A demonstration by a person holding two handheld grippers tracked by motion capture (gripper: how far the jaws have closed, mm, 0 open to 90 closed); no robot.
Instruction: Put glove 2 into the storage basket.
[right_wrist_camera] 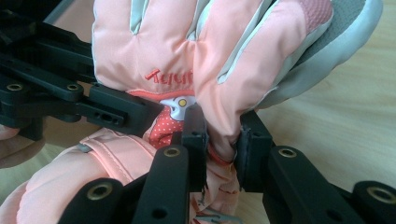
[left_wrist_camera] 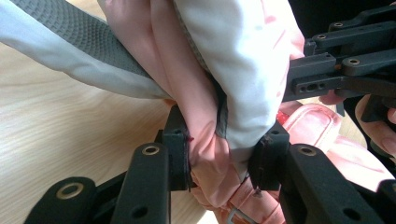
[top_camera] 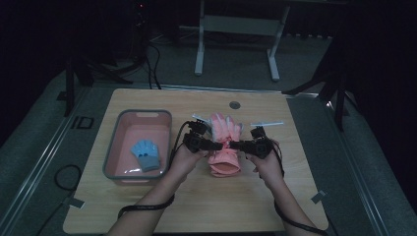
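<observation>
Both claws are clamped on one padded pink ski glove (top_camera: 223,142) at its wrist: the left gripper (top_camera: 218,145) pinches a fold of pink fabric (left_wrist_camera: 205,149), and the right gripper (top_camera: 235,145) pinches another from the opposite side. That glove sits mid-table on the pale wooden table (top_camera: 196,201), its fingers pointing far. Left of it, a grey-rimmed pink plastic bin (top_camera: 140,114) holds a small blue knitted glove (top_camera: 146,154).

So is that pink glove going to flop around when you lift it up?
Probably yes. The pink glove bunches and folds where the left gripper and right gripper pinch it, so it looks soft. Its padding looks puffy, likely light. The smooth fabric may slip a little.
</observation>
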